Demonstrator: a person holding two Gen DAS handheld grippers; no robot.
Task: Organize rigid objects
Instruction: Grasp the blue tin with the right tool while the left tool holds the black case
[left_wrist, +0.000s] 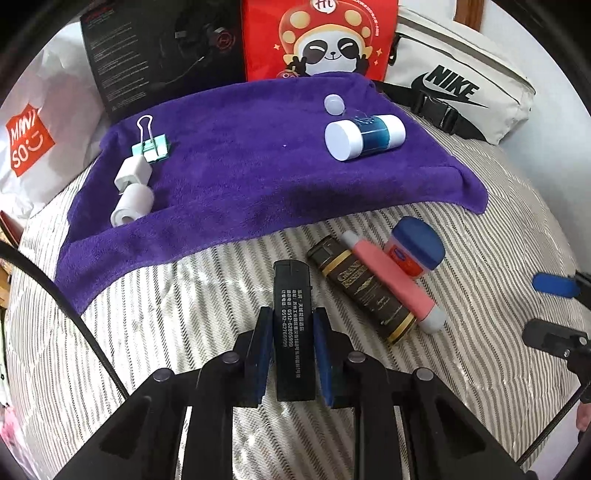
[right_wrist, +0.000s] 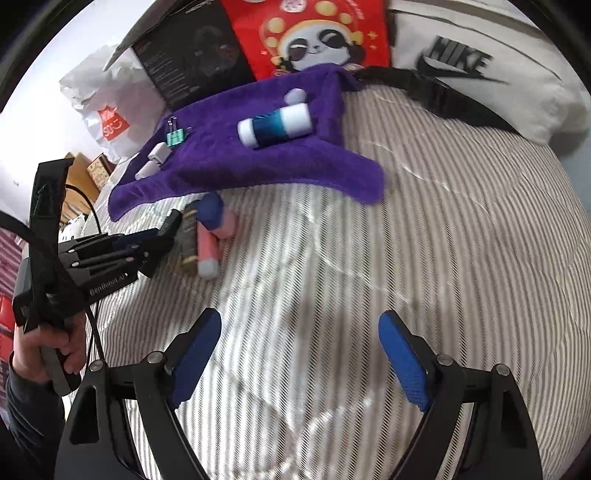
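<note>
My left gripper is shut on a black lighter with white print, which lies on the striped bedding just in front of a purple towel. To its right lie a dark brown bottle, a pink tube and a blue-lidded jar. On the towel are a green binder clip, a white plug, a white roll, a white and blue cylinder and a small cap. My right gripper stands open over bare bedding, nothing between its pads.
A black box, a red panda bag and a white Nike bag stand along the back. A white shopping bag is at the left. A hand holds the left gripper; its cable trails left.
</note>
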